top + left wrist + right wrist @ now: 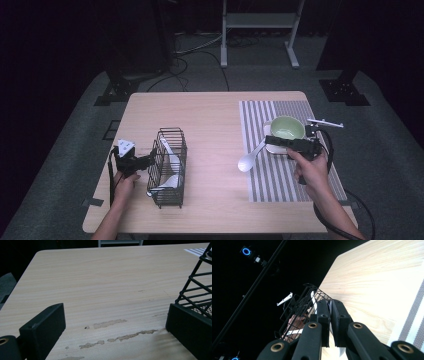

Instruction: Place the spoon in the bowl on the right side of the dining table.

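Right gripper: jaws pressed together on the handle of a white spoon (bowl end hanging below-left, over the striped mat). Green cup sits just behind it. Left gripper: jaws spread, one touching the wire basket.

You work at a light wooden table whose top has worn, scraped patches in the finish. It stands on grey carpet in a dark room, lit mostly over the tabletop. Beyond its far edge stands a pale metal frame on two feet, with cables trailing across the floor. Black stand bases sit to either side.
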Action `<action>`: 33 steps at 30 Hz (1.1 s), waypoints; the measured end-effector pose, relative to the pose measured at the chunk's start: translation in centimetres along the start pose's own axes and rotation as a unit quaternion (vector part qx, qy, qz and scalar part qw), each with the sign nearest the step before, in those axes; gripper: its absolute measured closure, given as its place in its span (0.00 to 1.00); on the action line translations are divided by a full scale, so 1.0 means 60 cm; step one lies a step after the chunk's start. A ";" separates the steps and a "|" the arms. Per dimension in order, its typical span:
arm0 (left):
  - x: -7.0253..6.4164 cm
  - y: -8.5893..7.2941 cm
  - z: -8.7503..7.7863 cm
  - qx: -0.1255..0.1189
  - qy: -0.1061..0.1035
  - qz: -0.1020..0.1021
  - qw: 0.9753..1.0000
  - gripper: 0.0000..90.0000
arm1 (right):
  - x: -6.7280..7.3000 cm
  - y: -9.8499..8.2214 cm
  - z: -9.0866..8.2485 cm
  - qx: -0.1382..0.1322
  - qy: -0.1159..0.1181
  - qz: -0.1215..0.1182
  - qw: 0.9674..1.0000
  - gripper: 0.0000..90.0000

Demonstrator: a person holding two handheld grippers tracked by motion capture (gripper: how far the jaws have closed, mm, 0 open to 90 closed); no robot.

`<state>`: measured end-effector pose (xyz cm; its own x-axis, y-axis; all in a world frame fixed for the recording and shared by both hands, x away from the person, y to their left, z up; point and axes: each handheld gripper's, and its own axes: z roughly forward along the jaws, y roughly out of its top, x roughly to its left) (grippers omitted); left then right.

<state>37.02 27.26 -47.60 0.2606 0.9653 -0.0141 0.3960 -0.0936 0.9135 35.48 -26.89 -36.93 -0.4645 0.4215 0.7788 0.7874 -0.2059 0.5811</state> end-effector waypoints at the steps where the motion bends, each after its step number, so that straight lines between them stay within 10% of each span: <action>1: 0.000 0.000 0.000 0.000 0.000 0.000 1.000 0.02 | -0.003 0.000 -0.003 -0.003 -0.003 0.003 1.000 0.95; 33: 0.000 0.000 0.000 0.000 0.002 -0.002 1.000 0.02 | -0.047 0.011 -0.057 -0.052 -0.033 0.031 0.998 0.95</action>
<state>37.01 27.26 -47.60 0.2566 0.9664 -0.0157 0.3964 -0.0905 0.9136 35.93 -31.24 -37.93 -0.3864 0.4611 0.7988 0.7659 -0.3221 0.5565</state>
